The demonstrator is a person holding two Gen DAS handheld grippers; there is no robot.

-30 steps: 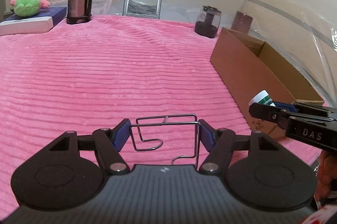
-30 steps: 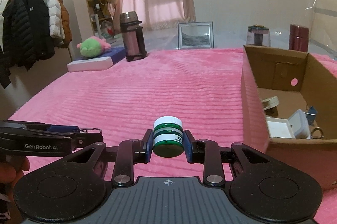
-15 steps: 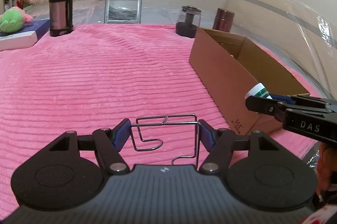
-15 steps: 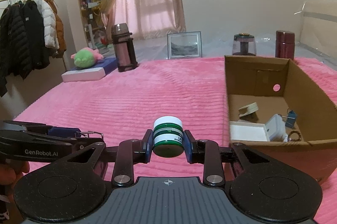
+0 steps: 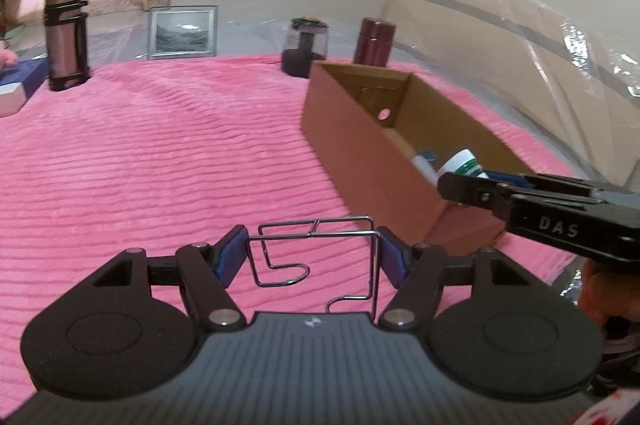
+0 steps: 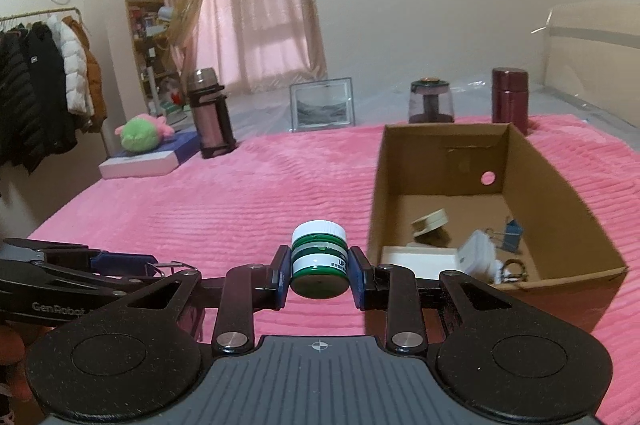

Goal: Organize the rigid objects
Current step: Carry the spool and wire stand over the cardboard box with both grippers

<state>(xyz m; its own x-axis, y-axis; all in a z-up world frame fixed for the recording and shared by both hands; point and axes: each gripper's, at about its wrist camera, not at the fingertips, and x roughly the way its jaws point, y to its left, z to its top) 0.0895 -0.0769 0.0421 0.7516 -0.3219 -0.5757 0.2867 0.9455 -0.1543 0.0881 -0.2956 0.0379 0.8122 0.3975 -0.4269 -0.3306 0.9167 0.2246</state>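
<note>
The step is carrying things to the cardboard box [image 6: 560, 201]. The right hand-held gripper [image 6: 319, 275] squeezes a small green and white jar [image 6: 319, 261], with the box at about 2 o'clock. The left hand-held gripper [image 5: 312, 253] holds a bent wire rack [image 5: 316, 249] above the pink blanket [image 5: 140, 165]. Next, I think each must go over the box and let go. The jar's label is too small to read, and the things in the box are hard to name.

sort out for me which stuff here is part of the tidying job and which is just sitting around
Part of the job: green-and-white jar in the right gripper; wire rack in the left gripper; cardboard box.

Just sitting around: steel thermos, picture frame, dark glass jar, maroon flask, plush toy.
</note>
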